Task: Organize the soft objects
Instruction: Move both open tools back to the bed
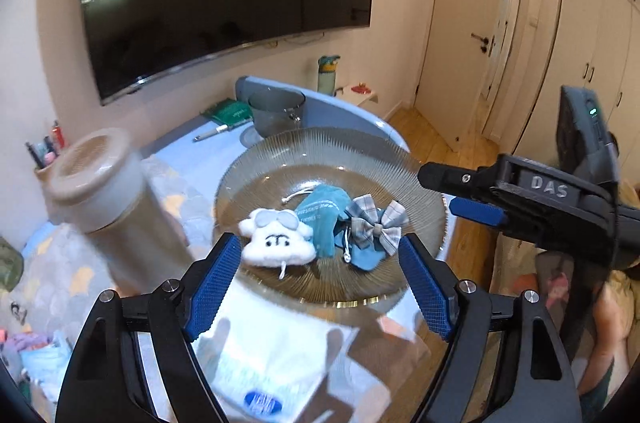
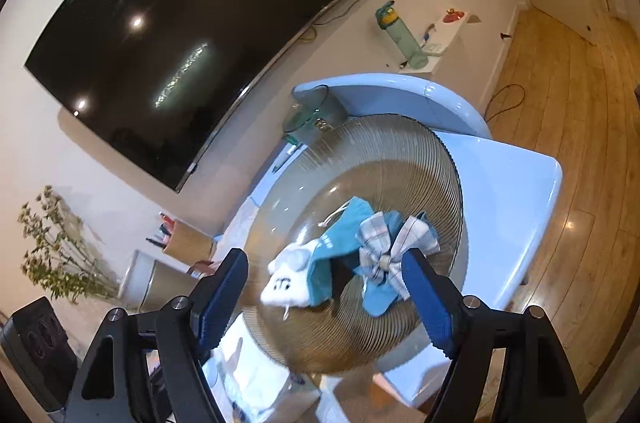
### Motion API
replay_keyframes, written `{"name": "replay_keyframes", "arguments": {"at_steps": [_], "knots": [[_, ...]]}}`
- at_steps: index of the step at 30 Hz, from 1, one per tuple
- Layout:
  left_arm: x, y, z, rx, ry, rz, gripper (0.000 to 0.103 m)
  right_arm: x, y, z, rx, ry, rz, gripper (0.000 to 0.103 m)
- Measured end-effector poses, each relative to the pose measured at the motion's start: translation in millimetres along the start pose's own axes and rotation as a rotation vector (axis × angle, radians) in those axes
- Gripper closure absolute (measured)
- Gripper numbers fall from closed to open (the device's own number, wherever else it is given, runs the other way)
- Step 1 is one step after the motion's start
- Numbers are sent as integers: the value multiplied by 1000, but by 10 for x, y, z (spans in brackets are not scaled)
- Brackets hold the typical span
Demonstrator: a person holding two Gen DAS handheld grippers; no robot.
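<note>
A ribbed glass plate (image 1: 332, 151) stands on the light blue table (image 1: 188, 151) and holds three soft things. A white plush cloud with goggles (image 1: 276, 243) lies at its left. A teal drawstring pouch (image 1: 324, 219) is in the middle, and a plaid bow on blue cloth (image 1: 376, 227) is at the right. My left gripper (image 1: 320, 251) hangs open over the plate's near rim, with nothing between its pads. My right gripper (image 1: 440, 193) comes in from the right above the plate's rim, also open. In the right wrist view my right gripper (image 2: 325, 259) frames the plush cloud (image 2: 288, 287), the pouch (image 2: 340, 235) and the bow (image 2: 388, 247) without pressing on any.
A beige-lidded canister (image 1: 92, 175) stands close on the left of the plate. Behind the plate are a grey glass container (image 1: 276, 111), a pen (image 1: 212, 133) and a green bottle (image 1: 328, 75). A white packet (image 1: 272, 363) lies below my left gripper. The table ends at the right over wooden floor (image 2: 580, 143).
</note>
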State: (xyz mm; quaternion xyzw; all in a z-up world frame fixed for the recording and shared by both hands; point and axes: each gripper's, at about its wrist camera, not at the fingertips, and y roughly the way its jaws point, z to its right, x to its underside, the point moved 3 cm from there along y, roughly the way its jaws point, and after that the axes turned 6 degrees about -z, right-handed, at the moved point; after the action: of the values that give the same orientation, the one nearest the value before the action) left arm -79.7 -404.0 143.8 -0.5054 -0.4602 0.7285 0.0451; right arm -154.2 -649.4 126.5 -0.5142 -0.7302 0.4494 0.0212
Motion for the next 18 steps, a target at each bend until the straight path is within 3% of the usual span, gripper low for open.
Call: {"name": "replay_keyframes", "arguments": {"at_steps": [7,9,14,18], "knots": [[298,-620,-323,-53,-67,83,19,327,-157,-324,-29,-90,-25,25],[451,-766,-523,-147,-112,124,14,440,-159,-399,-92,-96,-60,25],[818,-991,-963,-270,-204,142,14,692,-125,-654,-139,-144,-120,25],[1270,-1189,-1367,-382,-282,140,14,883,-21,-899,-232,-184,-195,25]]}}
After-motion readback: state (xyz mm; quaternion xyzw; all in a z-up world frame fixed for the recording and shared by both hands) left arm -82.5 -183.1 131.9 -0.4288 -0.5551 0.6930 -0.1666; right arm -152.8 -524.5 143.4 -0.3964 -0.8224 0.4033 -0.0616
